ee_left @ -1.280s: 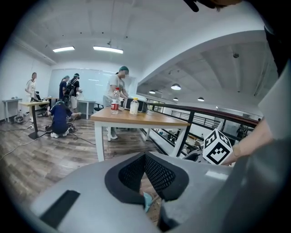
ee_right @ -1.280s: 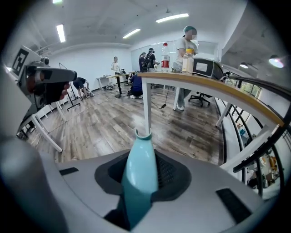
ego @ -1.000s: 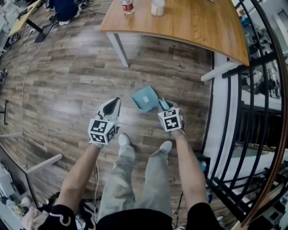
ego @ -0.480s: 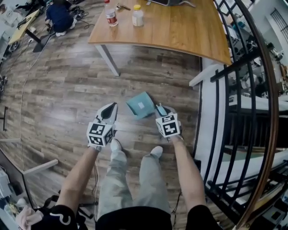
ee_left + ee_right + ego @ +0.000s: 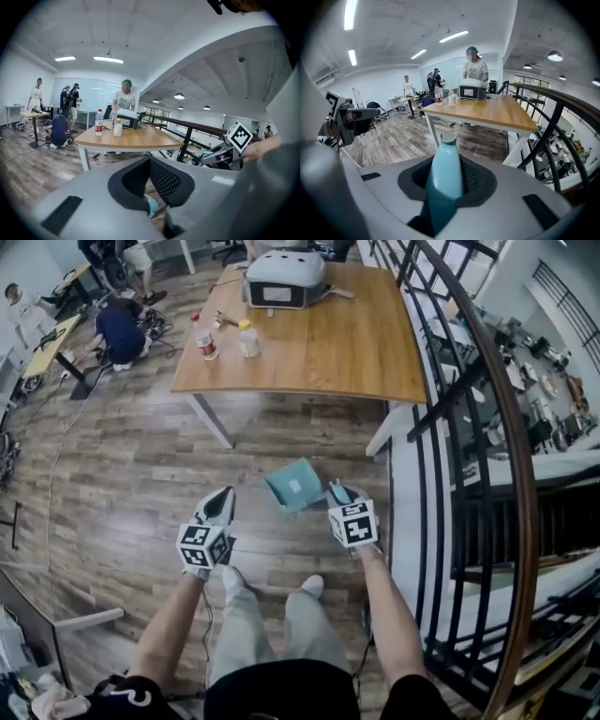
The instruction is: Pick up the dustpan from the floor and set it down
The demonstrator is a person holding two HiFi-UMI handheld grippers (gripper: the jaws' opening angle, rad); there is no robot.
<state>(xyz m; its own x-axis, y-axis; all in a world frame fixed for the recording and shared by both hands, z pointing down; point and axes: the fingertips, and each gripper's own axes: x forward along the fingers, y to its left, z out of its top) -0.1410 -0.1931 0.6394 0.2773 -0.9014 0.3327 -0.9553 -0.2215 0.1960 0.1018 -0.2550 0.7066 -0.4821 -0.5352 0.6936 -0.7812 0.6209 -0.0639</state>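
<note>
While the dustpan (image 5: 293,486) is held clear of the floor (image 5: 141,474), its handle (image 5: 443,174) is clamped by the right gripper (image 5: 337,491).
The left gripper (image 5: 222,502) is seen empty, jaws together; the pan should be held level and lowered gently until set flat.

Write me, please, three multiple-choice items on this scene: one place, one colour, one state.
1. The red-labelled bottle stands on: A the floor; B the wooden table; C the railing.
2. The dustpan is: A red; B teal; C yellow.
3. The jaws of the right gripper are: A open, empty; B shut on a bottle; C shut on the dustpan's handle.
B: it stands on the tabletop. B: its pan shows teal. C: the handle sits clamped between the jaws.
</note>
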